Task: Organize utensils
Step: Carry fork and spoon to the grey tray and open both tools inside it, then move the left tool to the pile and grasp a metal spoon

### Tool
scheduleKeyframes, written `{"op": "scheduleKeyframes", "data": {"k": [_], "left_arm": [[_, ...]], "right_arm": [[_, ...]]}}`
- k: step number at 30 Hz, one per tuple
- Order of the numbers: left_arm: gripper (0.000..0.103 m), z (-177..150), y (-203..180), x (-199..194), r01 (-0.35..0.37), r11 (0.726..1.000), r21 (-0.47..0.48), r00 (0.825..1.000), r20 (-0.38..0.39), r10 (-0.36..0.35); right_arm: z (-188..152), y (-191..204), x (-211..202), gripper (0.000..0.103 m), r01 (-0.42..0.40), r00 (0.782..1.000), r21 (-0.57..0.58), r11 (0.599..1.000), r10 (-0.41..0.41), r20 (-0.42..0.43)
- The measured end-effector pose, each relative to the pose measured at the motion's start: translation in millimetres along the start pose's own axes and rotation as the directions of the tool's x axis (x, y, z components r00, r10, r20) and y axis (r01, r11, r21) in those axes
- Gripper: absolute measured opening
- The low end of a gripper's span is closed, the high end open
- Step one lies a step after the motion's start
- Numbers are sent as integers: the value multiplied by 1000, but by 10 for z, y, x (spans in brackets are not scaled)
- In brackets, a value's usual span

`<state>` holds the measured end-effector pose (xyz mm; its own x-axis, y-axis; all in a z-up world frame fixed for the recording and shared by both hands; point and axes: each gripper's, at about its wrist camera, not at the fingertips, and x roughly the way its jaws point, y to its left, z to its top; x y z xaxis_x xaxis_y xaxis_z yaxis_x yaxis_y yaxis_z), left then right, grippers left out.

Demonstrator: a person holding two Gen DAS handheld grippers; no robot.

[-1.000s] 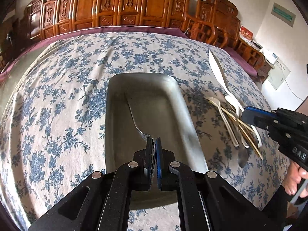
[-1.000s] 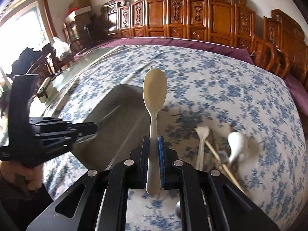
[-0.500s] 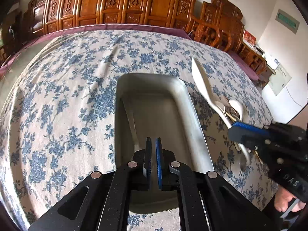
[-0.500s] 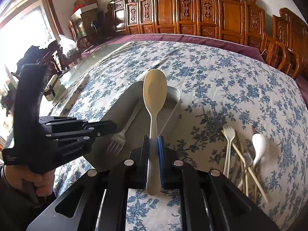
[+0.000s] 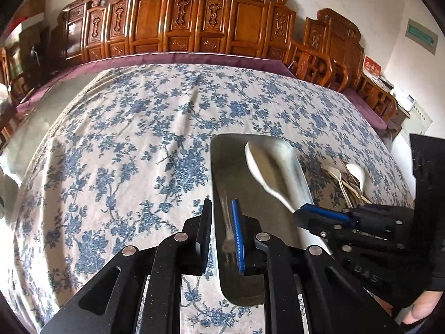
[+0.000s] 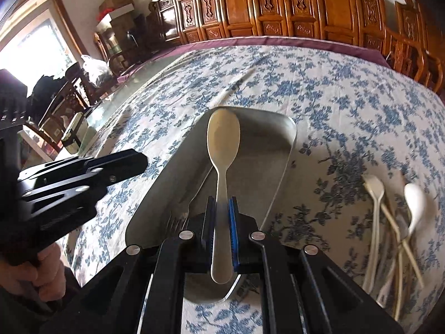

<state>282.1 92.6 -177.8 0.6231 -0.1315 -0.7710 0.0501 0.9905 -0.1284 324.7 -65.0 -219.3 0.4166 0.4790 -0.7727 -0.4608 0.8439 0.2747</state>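
A steel tray (image 5: 297, 167) (image 6: 281, 156) lies on the flowered tablecloth. A metal fork (image 5: 226, 222) (image 6: 192, 203) lies inside it along its left side. My right gripper (image 6: 221, 211) (image 5: 308, 214) is shut on the handle of a cream rice spoon (image 6: 224, 142) (image 5: 264, 164) and holds it over the tray. My left gripper (image 5: 221, 222) (image 6: 122, 164) is open and empty, straddling the tray's left rim above the fork.
A heap of white spoons and wooden chopsticks (image 6: 395, 211) (image 5: 350, 181) lies on the cloth right of the tray. Carved wooden chairs (image 5: 194, 19) line the table's far edge. Clutter and a window (image 6: 33, 55) are at far left.
My left gripper has opened, moved left and left the fork lying in the tray. My right gripper has carried the rice spoon leftward from the heap to over the tray.
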Motion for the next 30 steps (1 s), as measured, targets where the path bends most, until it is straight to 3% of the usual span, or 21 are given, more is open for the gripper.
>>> {"op": "scheduleKeyframes", "data": {"k": [7, 12, 20, 23, 30], "left_arm": [[13, 15, 24, -33, 2, 1000, -11, 1000, 10, -2], [15, 5, -85, -60, 12, 1000, 9, 1000, 11, -12], [44, -45, -469, -163, 57, 997, 55, 998, 29, -58], [45, -56, -650, -174, 73, 994, 80, 997, 33, -76], [45, -156, -1157, -101, 123, 983, 137, 992, 7, -125]], "right_arm": [[43, 4, 55, 12, -52, 999, 20, 998, 52, 17], [5, -94, -231, 12, -45, 997, 8, 999, 44, 70], [-300, -631, -888, 17, 110, 984, -18, 994, -106, 146], [-463, -934, -1062, 20, 178, 972, 6, 984, -177, 153], [-686, -1445, -1210, 21, 251, 955, 52, 967, -256, 150]]}}
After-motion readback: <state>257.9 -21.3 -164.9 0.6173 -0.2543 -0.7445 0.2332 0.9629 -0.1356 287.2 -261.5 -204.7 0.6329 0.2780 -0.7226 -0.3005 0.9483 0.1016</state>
